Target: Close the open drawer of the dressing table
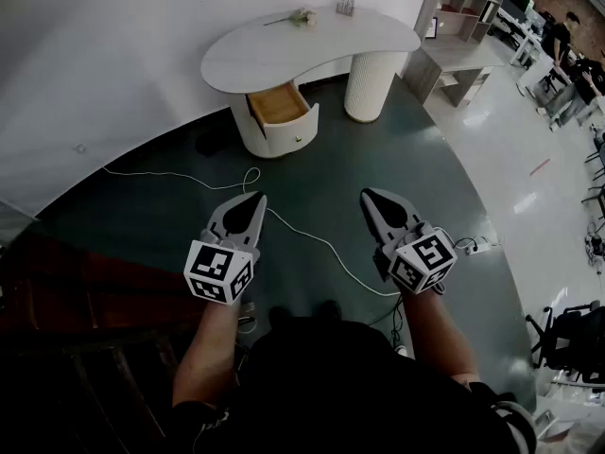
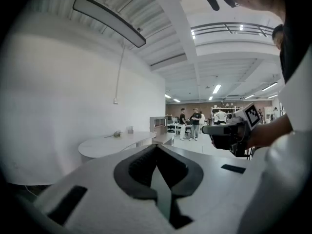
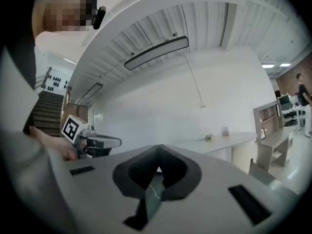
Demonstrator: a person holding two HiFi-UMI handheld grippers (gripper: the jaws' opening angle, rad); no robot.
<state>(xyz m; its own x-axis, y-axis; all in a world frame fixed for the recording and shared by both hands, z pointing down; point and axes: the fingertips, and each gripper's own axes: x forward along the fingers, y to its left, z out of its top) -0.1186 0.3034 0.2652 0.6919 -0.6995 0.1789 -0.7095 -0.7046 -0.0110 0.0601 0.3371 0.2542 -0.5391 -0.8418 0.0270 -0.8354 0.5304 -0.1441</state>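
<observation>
Dark green flooring curves along a white wall, and on it stands a white kidney-shaped dressing table (image 1: 321, 41) on two round pedestals. From the left pedestal, a drawer (image 1: 279, 107) with a pale wooden interior and white curved front stands pulled out toward the person. A pale artificial flower (image 1: 301, 16) lies on the tabletop. A thin white cable (image 1: 312, 237) trails across the floor between the table and the person. A grey open shelf unit (image 1: 460, 22) stands to the right of the table.

In the foreground the person holds the left gripper (image 1: 257, 198) and the right gripper (image 1: 367, 196) side by side, both aimed toward the table and well apart from the drawer. Each gripper's jaws are pressed together at the tips with nothing between them.
</observation>
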